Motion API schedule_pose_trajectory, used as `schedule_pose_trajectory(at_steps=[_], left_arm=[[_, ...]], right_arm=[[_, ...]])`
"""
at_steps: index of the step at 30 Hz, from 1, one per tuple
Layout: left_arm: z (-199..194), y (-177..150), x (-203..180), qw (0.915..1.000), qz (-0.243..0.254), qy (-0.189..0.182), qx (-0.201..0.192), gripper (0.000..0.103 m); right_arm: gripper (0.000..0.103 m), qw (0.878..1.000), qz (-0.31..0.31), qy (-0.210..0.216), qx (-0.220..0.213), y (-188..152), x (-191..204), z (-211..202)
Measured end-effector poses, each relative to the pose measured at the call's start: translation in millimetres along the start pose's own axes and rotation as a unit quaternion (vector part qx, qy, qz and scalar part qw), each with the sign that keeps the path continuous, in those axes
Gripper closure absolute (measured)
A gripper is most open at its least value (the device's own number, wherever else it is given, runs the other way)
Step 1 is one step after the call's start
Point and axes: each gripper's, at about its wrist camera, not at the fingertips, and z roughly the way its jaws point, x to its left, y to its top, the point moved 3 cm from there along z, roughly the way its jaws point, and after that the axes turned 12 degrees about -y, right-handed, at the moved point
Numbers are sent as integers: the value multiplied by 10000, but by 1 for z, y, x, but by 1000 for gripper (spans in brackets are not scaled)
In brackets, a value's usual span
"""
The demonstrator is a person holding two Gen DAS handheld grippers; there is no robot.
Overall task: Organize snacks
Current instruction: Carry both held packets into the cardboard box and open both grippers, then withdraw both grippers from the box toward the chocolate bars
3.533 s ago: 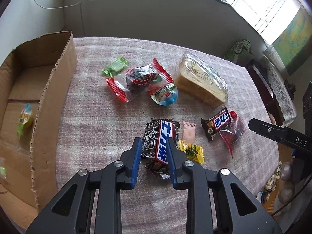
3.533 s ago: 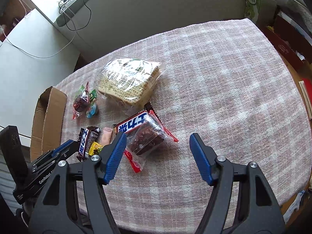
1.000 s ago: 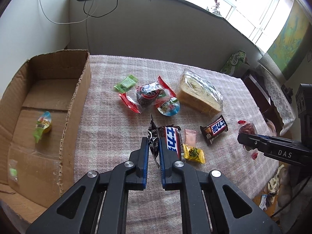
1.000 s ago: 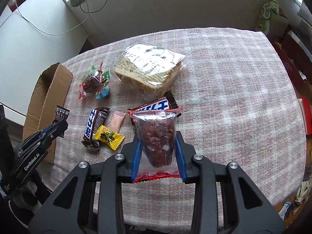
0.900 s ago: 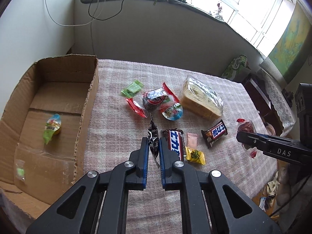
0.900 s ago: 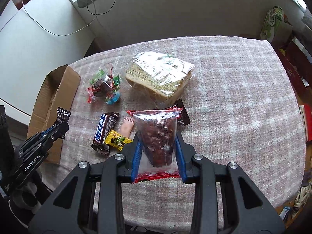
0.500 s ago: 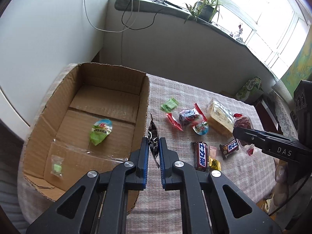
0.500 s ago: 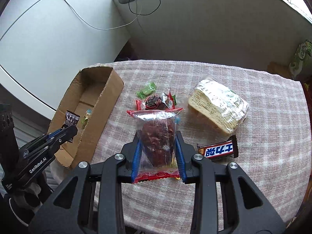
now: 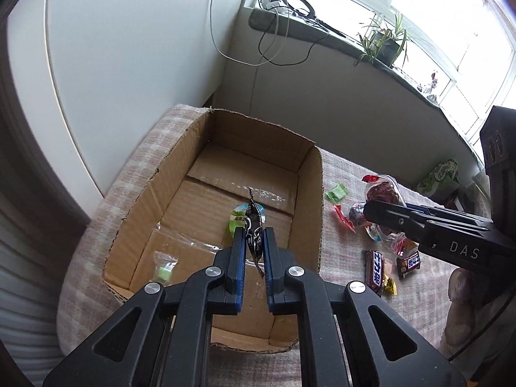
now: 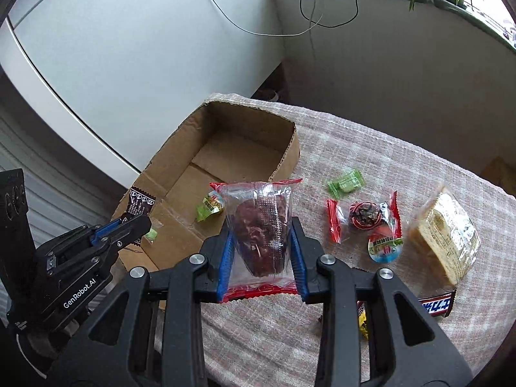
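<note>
Left tool pinches dark wrapper edge-on, long axis upright, above box; right tool pinches red-edged bag, upright

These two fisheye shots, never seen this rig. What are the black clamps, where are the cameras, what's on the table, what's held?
No robot here: a person holds a hand-operated two-finger tool in each hand, and a camera on each looks forward along its fingers.

In the left wrist view, the left tool is shut on a small dark wrapper, over the open cardboard box. The right tool reaches in from that picture's right edge.

In the right wrist view, the right tool is shut on a clear packet of dark snack.

On the checked tablecloth lie a green candy, a wrapped bread slice and chocolate bars. The box already holds a green jelly cup.
</note>
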Motion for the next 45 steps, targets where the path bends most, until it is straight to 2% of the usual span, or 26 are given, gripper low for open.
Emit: schedule_pose_trajectory(at_steps=[7,18,20,22,24,25,39,45], left_arm=[[-5,-5,18,9998,-118,181,-5,94],[-7,-9,28,9993,-202,295,91,92],[-7,-8,29,9991,-213,362,82,84],[-8,-9,31,9989,-269,373,77,64],[-10,-9,32,9988,-280,401,51,58],[-9,-9,32,9987,-279,412,63,58],[-15,-9,21,9991,-77,412,31,58],[-13,-10,7,9995,88,303,54,58]], right_arm=[[70,9994,-308,102,104,4,29,17],[70,9980,-582,177,168,5,52,23],[62,9977,-635,156,172,5,55,22],[38,9978,-647,93,85,6,57,19],[29,9979,-641,65,-20,7,57,13],[28,9980,-635,47,-40,7,56,12],[28,9988,-472,-15,-124,6,43,-4],[28,9995,-259,-89,-178,-3,20,-15]])
